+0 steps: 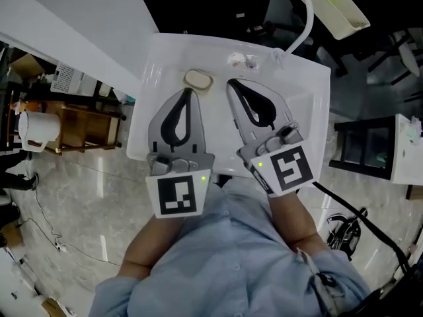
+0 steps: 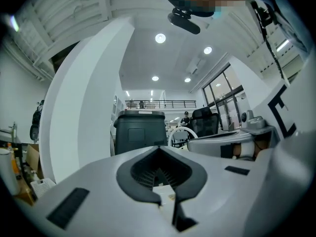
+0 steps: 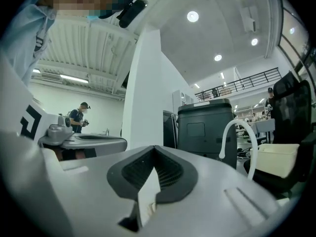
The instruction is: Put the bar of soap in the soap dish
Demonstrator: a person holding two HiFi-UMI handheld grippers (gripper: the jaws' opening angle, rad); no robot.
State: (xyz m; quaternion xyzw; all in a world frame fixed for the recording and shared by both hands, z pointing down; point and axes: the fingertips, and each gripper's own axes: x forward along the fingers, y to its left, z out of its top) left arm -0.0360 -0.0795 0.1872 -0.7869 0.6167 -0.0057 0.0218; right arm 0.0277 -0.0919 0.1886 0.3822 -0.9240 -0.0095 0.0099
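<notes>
The bar of soap [image 1: 198, 79] is lying as a pale oval on the back ledge of the white washbasin [image 1: 165, 65], and it is apparently sitting inside a shallow soap dish [image 1: 211, 83] of much the same colour. The rim around it is too faint to confirm this. Both tools are hovering level above the basin, close to the person's body and well clear of the soap. The left gripper [image 1: 188, 96] is holding its jaws clenched tip to tip with nothing between them. The right gripper [image 1: 232, 86] is likewise clamped shut on nothing, and its own view shows only the dark ribbed pads meeting. Judging from how things lie, the task is looking done or nearly so. If the bar needs another pick, it is likely to behave as a light, stiff block. It would be slick if wet, and hard pressure could mark it. The best hold would be across its shorter width at the middle, with the pads flat on the long sides and only moderate squeeze, so that it is not squirting out sideways.
</notes>
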